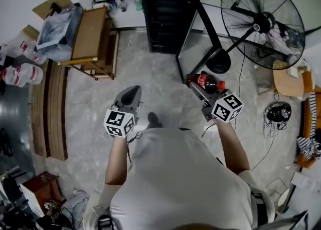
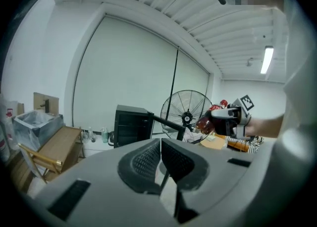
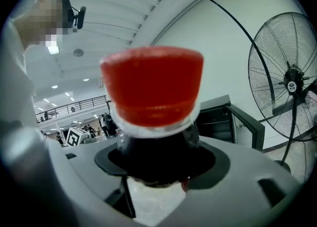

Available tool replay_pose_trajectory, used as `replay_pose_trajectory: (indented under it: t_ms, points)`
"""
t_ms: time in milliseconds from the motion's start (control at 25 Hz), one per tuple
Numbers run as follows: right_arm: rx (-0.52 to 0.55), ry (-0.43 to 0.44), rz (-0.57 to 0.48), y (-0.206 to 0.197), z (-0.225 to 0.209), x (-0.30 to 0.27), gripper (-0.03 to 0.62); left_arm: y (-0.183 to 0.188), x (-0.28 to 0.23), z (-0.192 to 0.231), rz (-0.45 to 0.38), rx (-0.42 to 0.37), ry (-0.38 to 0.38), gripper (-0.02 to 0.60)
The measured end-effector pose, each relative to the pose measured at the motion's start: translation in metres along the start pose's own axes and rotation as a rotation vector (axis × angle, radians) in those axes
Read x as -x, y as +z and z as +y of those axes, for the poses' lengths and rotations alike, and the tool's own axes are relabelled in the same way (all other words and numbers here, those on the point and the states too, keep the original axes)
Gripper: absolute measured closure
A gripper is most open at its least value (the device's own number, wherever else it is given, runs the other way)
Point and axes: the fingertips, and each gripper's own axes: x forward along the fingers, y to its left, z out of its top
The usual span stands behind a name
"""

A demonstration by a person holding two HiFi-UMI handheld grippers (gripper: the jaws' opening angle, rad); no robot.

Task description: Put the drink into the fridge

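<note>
The drink is a dark cola bottle [image 1: 206, 81] with a red cap [image 3: 151, 85] and a red label. My right gripper [image 1: 199, 87] is shut on the bottle, which fills the middle of the right gripper view. The black fridge [image 1: 168, 13] stands at the far wall, its door [image 1: 194, 36] swung open towards me. It also shows as the fridge [image 3: 223, 122] behind the bottle. My left gripper [image 1: 131, 93] hangs over the floor to the left, shut and holding nothing. In the left gripper view its pads [image 2: 148, 159] meet, with the fridge [image 2: 131, 124] beyond them.
A large standing fan [image 1: 263, 23] is right of the fridge, its base [image 1: 219, 66] near the open door. A wooden folding chair [image 1: 93, 38] and a bin lined with plastic [image 1: 60, 31] stand at the left. Cables and boxes [image 1: 288, 81] lie at the right.
</note>
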Motion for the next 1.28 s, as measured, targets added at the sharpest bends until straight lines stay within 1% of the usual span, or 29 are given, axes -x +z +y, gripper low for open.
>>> replay_pose_trajectory:
  t_ms: [240,480,760,960,1080,1280]
  points:
    - [-0.018,-0.055,-0.002,-0.005,0.002,-0.034,0.290,0.003,-0.006,0.042,0.017,-0.014,-0.054,0.572]
    - [-0.028,-0.084,0.008,-0.008,0.008,-0.068,0.290,0.006,-0.007,0.083,0.025,-0.011,-0.072,0.572]
    - [-0.029,-0.085,0.036,-0.006,-0.002,-0.098,0.290,0.002,-0.027,0.101,0.041,0.018,-0.092,0.572]
    - [-0.045,-0.072,0.044,0.001,-0.025,-0.123,0.290,0.004,-0.049,0.115,0.064,0.027,-0.081,0.572]
    - [-0.048,-0.064,0.053,0.005,-0.047,-0.139,0.290,0.007,-0.069,0.124,0.073,0.034,-0.064,0.572]
    - [-0.038,-0.056,0.066,0.015,-0.089,-0.169,0.290,0.014,-0.111,0.134,0.085,0.036,-0.063,0.572]
